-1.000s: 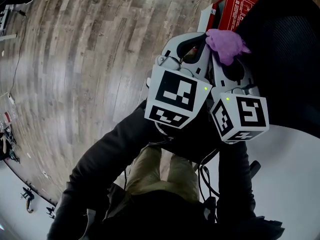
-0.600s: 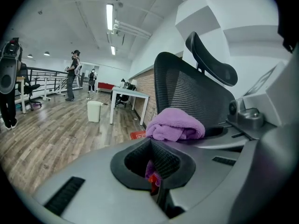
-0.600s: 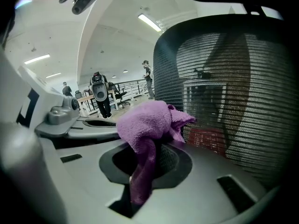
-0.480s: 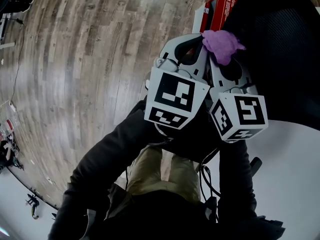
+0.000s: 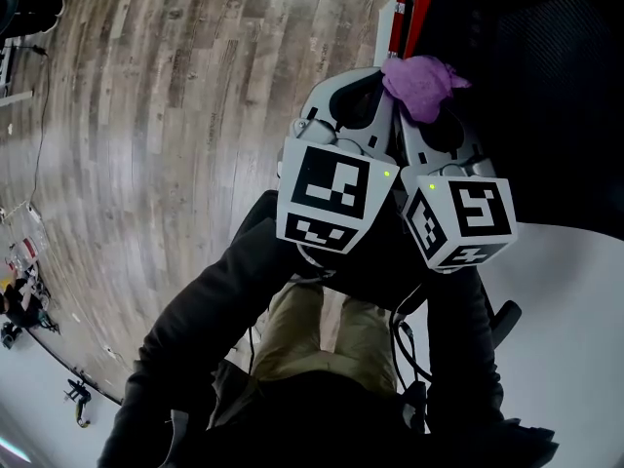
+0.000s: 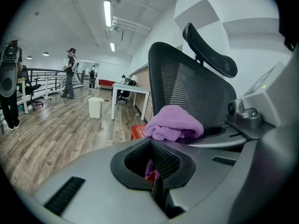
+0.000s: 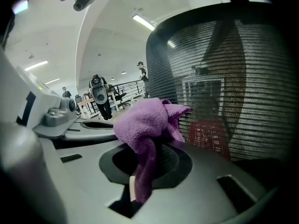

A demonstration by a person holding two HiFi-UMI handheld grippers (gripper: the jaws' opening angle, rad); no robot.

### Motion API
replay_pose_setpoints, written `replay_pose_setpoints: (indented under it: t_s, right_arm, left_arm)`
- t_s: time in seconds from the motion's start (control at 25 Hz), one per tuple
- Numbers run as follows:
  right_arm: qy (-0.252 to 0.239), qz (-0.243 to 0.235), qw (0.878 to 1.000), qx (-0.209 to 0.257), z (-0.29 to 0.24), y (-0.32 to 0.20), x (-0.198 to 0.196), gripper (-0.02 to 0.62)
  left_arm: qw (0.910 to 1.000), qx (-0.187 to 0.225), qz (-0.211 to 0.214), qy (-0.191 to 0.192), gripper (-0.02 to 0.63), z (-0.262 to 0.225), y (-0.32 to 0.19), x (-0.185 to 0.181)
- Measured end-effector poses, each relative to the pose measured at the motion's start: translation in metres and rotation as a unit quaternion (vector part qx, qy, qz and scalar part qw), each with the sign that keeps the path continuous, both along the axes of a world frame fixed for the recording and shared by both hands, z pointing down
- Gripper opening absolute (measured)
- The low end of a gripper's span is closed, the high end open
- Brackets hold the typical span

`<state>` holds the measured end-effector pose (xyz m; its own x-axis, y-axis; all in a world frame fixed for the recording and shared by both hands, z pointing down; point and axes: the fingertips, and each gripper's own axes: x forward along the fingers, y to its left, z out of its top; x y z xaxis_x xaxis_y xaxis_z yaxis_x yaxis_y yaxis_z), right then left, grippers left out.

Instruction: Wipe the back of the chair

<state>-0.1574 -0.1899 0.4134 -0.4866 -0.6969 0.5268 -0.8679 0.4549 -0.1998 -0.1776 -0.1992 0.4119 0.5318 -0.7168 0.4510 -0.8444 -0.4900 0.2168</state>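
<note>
The black mesh chair back (image 5: 546, 86) fills the upper right of the head view. My right gripper (image 5: 421, 100) is shut on a bunched purple cloth (image 5: 419, 81) and holds it close beside the chair's left edge. In the right gripper view the cloth (image 7: 147, 125) drapes over the jaws, with the mesh (image 7: 224, 78) just behind it; whether they touch cannot be told. My left gripper (image 5: 382, 78) lies pressed alongside the right one, shut with nothing in it. The left gripper view shows the cloth (image 6: 175, 123), the chair back (image 6: 191, 85) and its headrest (image 6: 210, 50).
A red box (image 5: 408, 13) stands on the wooden floor (image 5: 175, 115) behind the chair. A white table edge (image 5: 575, 349) is at the lower right. Far off are a white bin (image 6: 95, 107), a white desk (image 6: 128, 88) and a standing person (image 6: 70, 73).
Both grippers and the cloth have drifted slightly up and left in the head view, staying side by side. The chair now hides more of the red box.
</note>
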Motion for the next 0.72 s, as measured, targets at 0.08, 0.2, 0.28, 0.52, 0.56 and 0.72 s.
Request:
replay_pose_setpoints:
  t_s: [0.08, 0.2, 0.28, 0.52, 0.56, 0.72]
  right_arm:
    - [-0.002, 0.0, 1.0, -0.002, 0.004, 0.002, 0.0, 0.057]
    - [-0.003, 0.0, 1.0, -0.003, 0.006, 0.003, 0.001, 0.057]
    - [-0.004, -0.001, 1.0, -0.004, 0.006, 0.002, 0.001, 0.057]
    - [-0.009, 0.006, 1.0, -0.006, 0.008, 0.005, 0.014, 0.057]
    - [-0.01, 0.009, 1.0, -0.005, 0.008, 0.005, 0.018, 0.057]
    - [-0.014, 0.018, 1.0, -0.004, 0.008, 0.007, 0.029, 0.057]
  left_arm:
    - [1.0, -0.003, -0.001, -0.001, 0.005, 0.004, 0.003, 0.0]
    - [1.0, -0.004, -0.002, -0.005, 0.005, 0.006, 0.003, 0.0]
    - [0.9999, -0.003, -0.002, -0.01, 0.005, 0.006, 0.003, 0.001]
    - [0.9997, -0.004, 0.004, -0.023, 0.005, 0.007, 0.005, 0.014]
    - [0.9997, -0.004, 0.007, -0.024, 0.005, 0.008, 0.006, 0.017]
    - [0.9995, 0.0, 0.014, -0.028, 0.005, 0.007, 0.007, 0.028]
